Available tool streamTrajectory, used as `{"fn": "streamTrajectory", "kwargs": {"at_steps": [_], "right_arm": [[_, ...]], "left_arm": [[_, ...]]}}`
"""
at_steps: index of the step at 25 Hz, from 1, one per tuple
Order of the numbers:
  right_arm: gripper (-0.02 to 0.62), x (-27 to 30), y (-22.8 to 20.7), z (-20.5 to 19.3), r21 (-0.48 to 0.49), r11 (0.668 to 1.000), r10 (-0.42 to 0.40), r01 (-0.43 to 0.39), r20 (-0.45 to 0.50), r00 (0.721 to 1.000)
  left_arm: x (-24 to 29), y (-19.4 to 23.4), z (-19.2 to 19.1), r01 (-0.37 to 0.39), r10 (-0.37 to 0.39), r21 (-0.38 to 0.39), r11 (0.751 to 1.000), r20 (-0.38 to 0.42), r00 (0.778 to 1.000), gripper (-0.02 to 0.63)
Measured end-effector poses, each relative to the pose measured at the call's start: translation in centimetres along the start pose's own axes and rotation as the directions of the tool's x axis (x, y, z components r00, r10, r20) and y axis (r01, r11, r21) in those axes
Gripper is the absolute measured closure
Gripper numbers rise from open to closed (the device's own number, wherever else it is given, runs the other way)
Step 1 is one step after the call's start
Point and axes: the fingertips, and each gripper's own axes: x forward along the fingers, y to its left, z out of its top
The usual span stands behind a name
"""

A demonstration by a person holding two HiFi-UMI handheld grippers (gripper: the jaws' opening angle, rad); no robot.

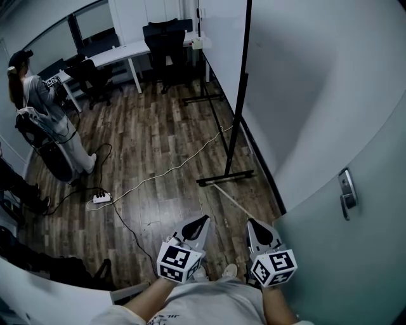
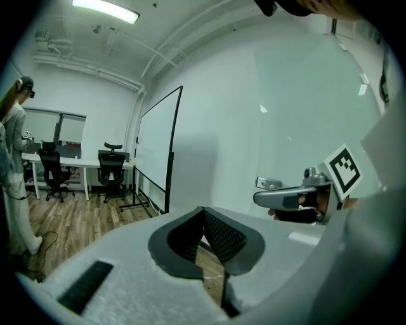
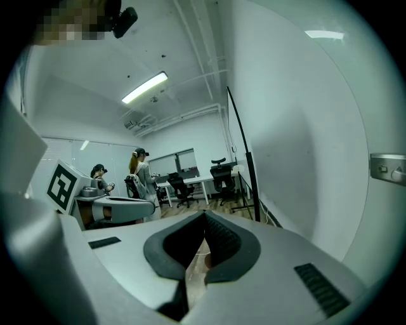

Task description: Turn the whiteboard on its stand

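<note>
Head view: whiteboard (image 1: 223,41) beyond right gripper (image 1: 257,226) (apart)

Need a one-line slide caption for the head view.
Left gripper and right gripper, both shut and empty, face the whiteboard on its stand across the wood floor.

Cool, even indoor light from ceiling strip lamp (image 2: 104,11). Soft shadow of whiteboard (image 2: 155,149) on wall (image 2: 193,168). Heavy fisheye bending, dark vignetted corners in gripper views. Foreground slightly soft, grainy.
</note>
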Motion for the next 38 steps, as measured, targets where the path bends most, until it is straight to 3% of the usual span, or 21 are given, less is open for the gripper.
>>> {"fn": "streamTrajectory", "kwargs": {"at_steps": [7, 17, 26, 38], "right_arm": [[0.589, -0.1, 1.4, -0.8, 0.005, 0.999, -0.041, 0.041, -0.004, 0.999], [0.589, 2.3, 0.8, -1.3, 0.022, 0.999, -0.029, 0.030, -0.013, 0.999], [0.589, 9.3, -3.4, 2.1, -0.026, 1.000, -0.004, 0.005, 0.026, 1.000], [0.589, 20.7, -13.8, 8.8, -0.064, 0.998, 0.008, -0.006, 0.037, 0.999]], "left_arm": [[-1.6, 1.4, -1.2, 0.013, -0.013, 0.014, 1.000, -0.017, 1.000, 0.595], [0.1, 2.9, -1.1, 0.021, -0.021, 0.007, 1.000, -0.014, 1.000, 0.595], [7.3, 6.8, 1.2, -0.001, 0.001, 0.012, 1.000, 0.002, 1.000, 0.595], [20.9, 12.7, 7.1, -0.022, 0.021, 0.023, 0.999, 0.027, 0.999, 0.595]]}}
